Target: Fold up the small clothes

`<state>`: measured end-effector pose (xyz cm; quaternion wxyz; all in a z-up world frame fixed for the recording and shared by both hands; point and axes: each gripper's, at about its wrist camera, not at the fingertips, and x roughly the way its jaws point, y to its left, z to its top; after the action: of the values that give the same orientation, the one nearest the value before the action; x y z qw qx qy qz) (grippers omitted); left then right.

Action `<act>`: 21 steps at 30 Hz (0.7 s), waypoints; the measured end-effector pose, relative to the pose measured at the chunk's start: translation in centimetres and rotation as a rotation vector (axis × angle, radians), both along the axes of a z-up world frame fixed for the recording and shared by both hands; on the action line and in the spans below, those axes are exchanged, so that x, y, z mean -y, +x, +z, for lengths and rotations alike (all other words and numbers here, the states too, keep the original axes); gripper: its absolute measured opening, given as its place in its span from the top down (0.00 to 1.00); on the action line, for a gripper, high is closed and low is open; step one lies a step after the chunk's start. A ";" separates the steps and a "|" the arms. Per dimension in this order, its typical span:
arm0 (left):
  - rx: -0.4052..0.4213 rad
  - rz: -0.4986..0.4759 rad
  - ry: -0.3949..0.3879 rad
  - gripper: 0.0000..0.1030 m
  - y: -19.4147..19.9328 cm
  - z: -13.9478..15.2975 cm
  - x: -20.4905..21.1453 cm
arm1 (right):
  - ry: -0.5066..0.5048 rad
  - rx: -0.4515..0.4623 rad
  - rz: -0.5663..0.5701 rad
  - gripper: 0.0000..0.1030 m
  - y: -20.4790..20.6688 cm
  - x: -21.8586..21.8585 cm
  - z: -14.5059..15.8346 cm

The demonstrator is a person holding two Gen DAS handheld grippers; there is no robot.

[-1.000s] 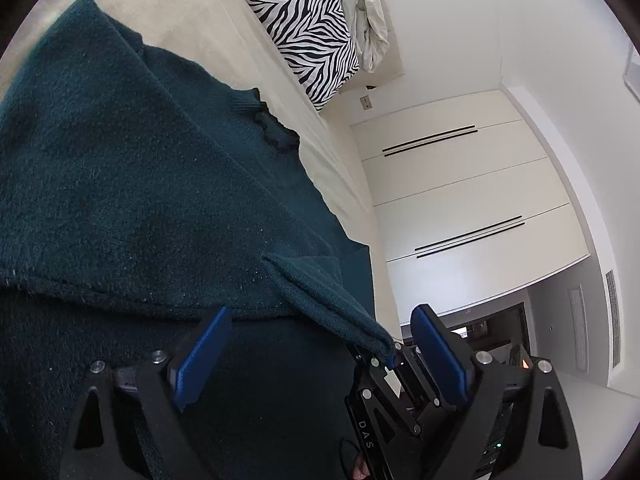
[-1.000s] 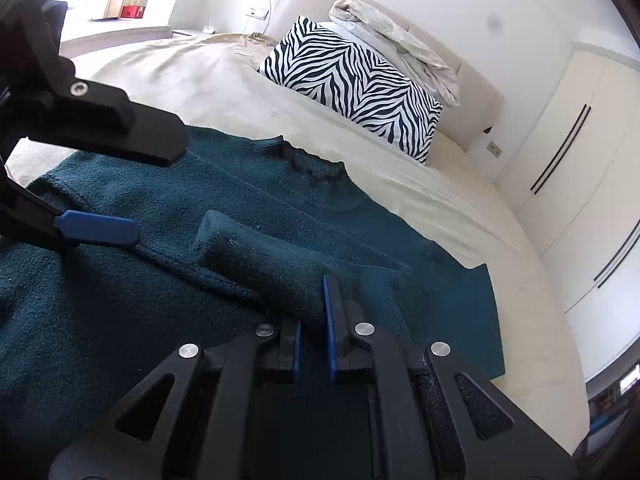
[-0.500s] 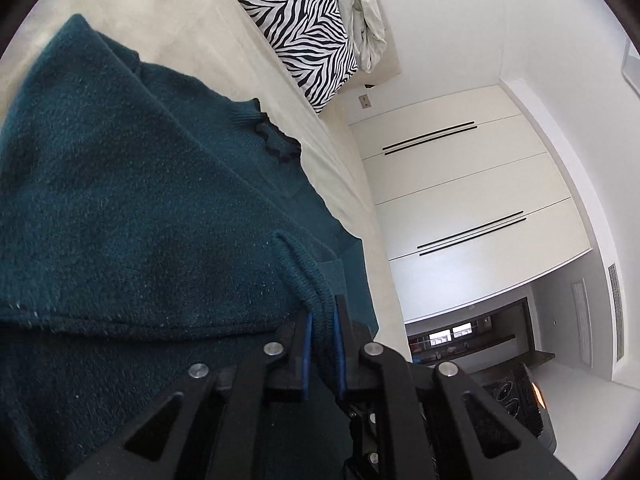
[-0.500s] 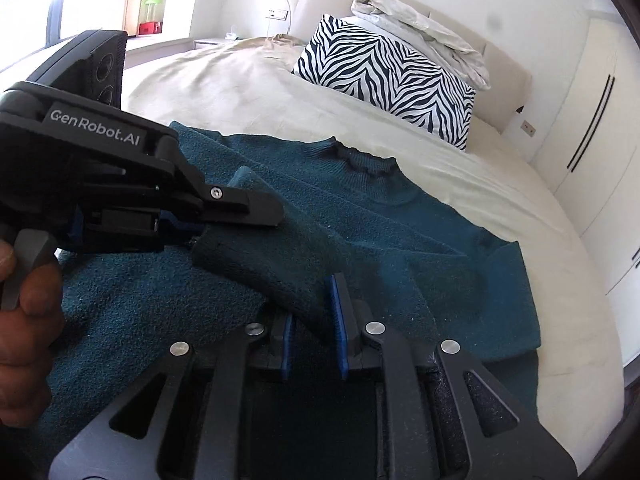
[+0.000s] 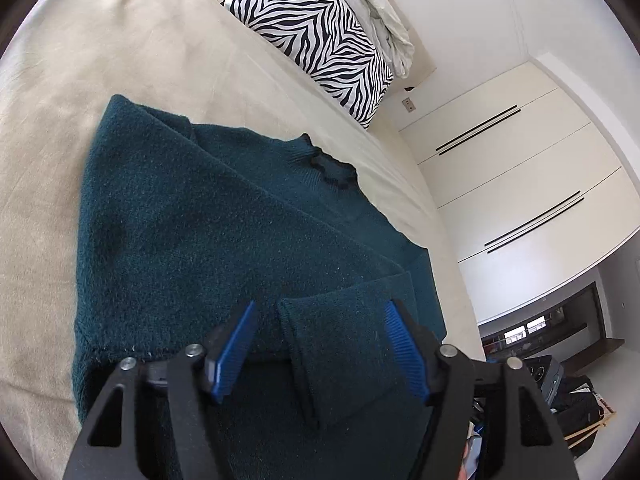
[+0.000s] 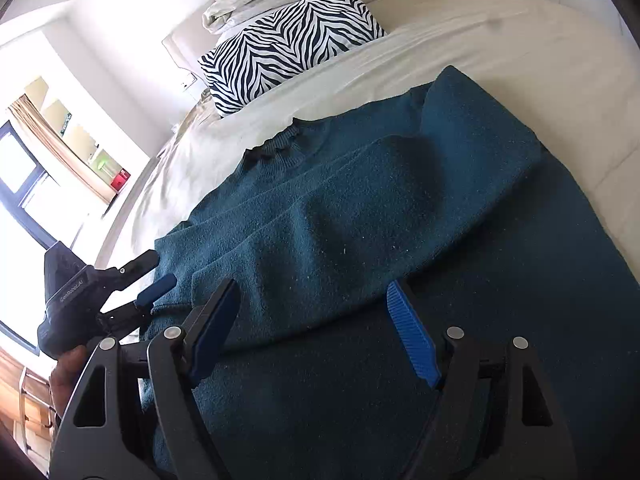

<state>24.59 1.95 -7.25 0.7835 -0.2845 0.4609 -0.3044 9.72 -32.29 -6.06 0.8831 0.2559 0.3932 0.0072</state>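
Note:
A dark teal knit sweater [image 5: 224, 232] lies on the cream bed, its sides folded in over the body. Its sleeve cuff [image 5: 344, 344] lies flat between the blue pads of my left gripper [image 5: 320, 340], which is open just above it. In the right wrist view the sweater [image 6: 380, 208] fills the middle, with a sleeve laid across it. My right gripper [image 6: 316, 324] is open and empty above the sweater. The left gripper also shows in the right wrist view [image 6: 148, 276] at the sweater's left edge, open.
A zebra-print pillow [image 5: 320, 40] and a crumpled white duvet [image 5: 380, 12] lie at the head of the bed [image 5: 120, 40]. White wardrobe doors [image 5: 520, 184] stand beyond the bed's side. A window [image 6: 24, 184] is to the left in the right wrist view.
Both grippers were shut on the folded sleeve half a second ago. Both have opened, and the sleeve now lies flat on the sweater.

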 end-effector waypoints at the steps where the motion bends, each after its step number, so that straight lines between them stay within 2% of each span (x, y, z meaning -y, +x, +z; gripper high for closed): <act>1: 0.009 -0.020 0.038 0.32 -0.4 0.1 0.7 | 0.002 -0.002 -0.002 0.27 -0.1 0.1 -0.2; 4: 0.015 -0.054 0.135 0.34 -1.6 -0.5 2.8 | 0.012 -0.018 -0.019 0.27 -0.5 0.5 -0.9; 5: 0.001 -0.066 0.147 0.42 -2.0 -1.0 3.5 | 0.019 -0.022 -0.026 0.27 -0.7 0.7 -1.0; 6: -0.024 -0.085 0.150 0.53 -2.3 -1.6 4.0 | 0.024 -0.023 -0.034 0.27 -0.9 0.9 -1.2; 7: -0.038 -0.097 0.156 0.55 -2.4 -2.2 4.5 | 0.026 -0.025 -0.041 0.27 -1.0 1.1 -1.3; 9: -0.017 -0.091 0.164 0.56 -2.7 -2.5 4.9 | 0.033 -0.028 -0.047 0.27 -1.2 1.3 -1.5; 11: -0.023 -0.082 0.131 0.56 -2.4 -2.9 4.9 | 0.038 -0.034 -0.046 0.27 -1.2 1.3 -1.7; 14: -0.041 -0.074 0.119 0.87 -1.8 -3.5 4.7 | 0.047 -0.035 -0.037 0.27 -1.0 1.1 -1.7; 15: -0.047 -0.077 0.106 0.90 -1.4 -3.5 4.6 | 0.064 -0.033 -0.038 0.27 -1.1 1.3 -1.7; 17: -0.007 -0.081 0.121 0.92 -1.8 -2.5 4.5 | 0.131 -0.027 -0.056 0.27 -1.2 2.1 -1.9; 21: 0.155 -0.064 0.181 0.92 -2.5 1.4 4.4 | 0.281 -0.022 -0.133 0.27 -1.8 4.8 -2.9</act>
<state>22.07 -2.44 -5.90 0.8293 -0.1732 0.4334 -0.3074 7.90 -37.09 -8.93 0.8327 0.4024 0.3804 0.0010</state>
